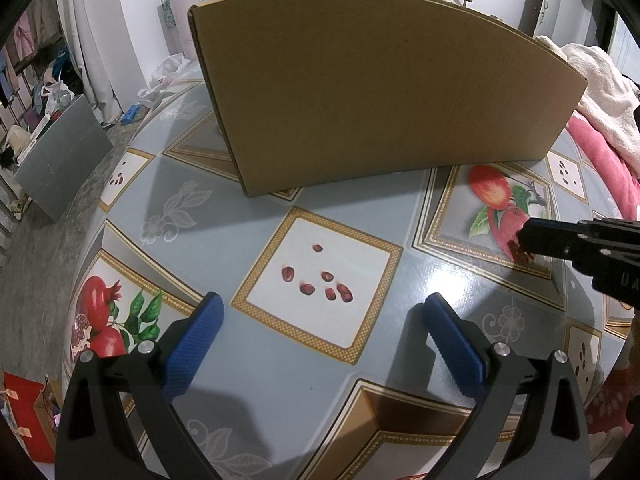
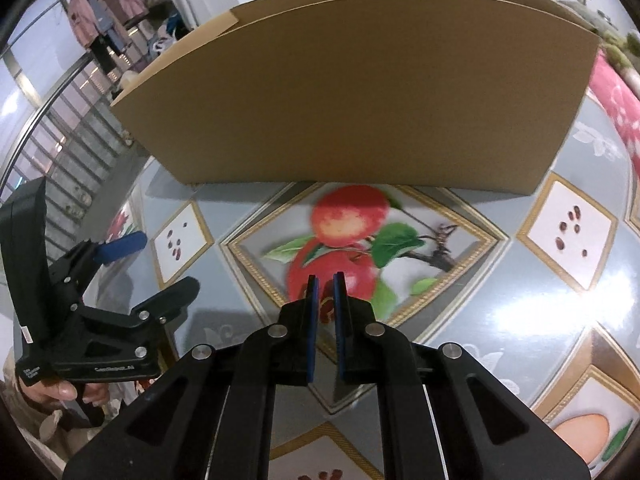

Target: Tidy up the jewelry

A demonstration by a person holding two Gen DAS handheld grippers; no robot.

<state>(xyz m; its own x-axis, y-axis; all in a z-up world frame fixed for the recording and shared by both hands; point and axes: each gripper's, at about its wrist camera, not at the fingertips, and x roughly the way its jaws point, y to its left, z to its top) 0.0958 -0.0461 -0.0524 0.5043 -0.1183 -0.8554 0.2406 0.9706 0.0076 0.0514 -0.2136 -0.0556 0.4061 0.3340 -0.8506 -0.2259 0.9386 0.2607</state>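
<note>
while the left gripper [image 1: 325,322] hangs over the fruit-printed tablecloth [image 1: 440,300] with its blue pads [image 1: 198,336] spread wide and nothing between them, the right gripper [image 2: 325,294] has its jaws drawn close, leaving only a narrow slot. in that slot sits what looks like a small red and gold jewelry piece [image 1: 521,254], pinched at the fingertips just above the printed apple; from the right wrist view it shows only as a dark red speck [image 2: 326,307] between the pads, too small to tell what kind of piece it is. a tall plain cardboard box [image 1: 380,92] stands upright on the cloth behind both grippers, with no print on the face that shows. seen from the right wrist, the left gripper's black body carries pale lettering that reads roughly "canrobot_ai" [image 2: 114,369], and a small white label beside it is too fine to read. a person's hand [image 2: 60,392] grips its handle. the letters "da" [image 1: 628,279] show on the right gripper's side.
</note>
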